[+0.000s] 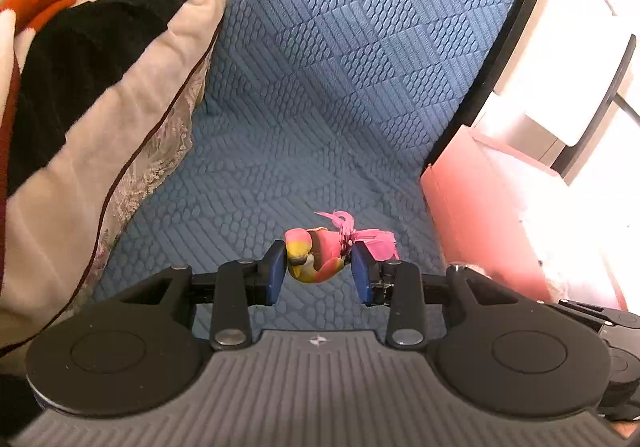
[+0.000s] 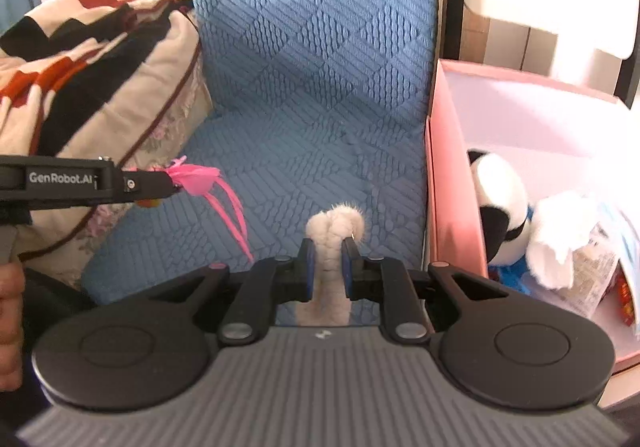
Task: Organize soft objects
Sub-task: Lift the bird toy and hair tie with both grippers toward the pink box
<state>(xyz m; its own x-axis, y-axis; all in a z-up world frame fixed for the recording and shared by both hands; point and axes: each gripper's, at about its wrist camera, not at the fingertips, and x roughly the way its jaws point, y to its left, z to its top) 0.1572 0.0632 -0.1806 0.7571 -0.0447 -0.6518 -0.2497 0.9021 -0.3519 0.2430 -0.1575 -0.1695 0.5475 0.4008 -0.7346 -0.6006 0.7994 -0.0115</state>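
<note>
The left gripper [image 1: 319, 267] pinches a small pink-and-yellow toy bird [image 1: 316, 257] between its blue pads, jaws partly closed on the body so the pink tail feathers [image 2: 224, 191] hang free instead of being crushed; the bird is clear of the blue quilted seat cover [image 1: 320, 87], which suggests it is being carried rather than set down; the right gripper [image 2: 329, 267] has its jaws pressed narrow on a beige fuzzy toy [image 2: 334, 235], gripped at mid-length with one furry end poking up past the pads and the rest hanging below, a hold that suits something limp; both toys are thus in the air over the seat, side by side; the pink box [image 2: 456, 175] stands at the seat's right edge, lid off, already holding a black-and-white plush panda [image 2: 502, 203] and a white cloth [image 2: 560, 239], so it is probably the collecting place; a striped blanket [image 2: 92, 59] is heaped on a floral cushion [image 2: 176, 123] at the left, well apart from the box.
</note>
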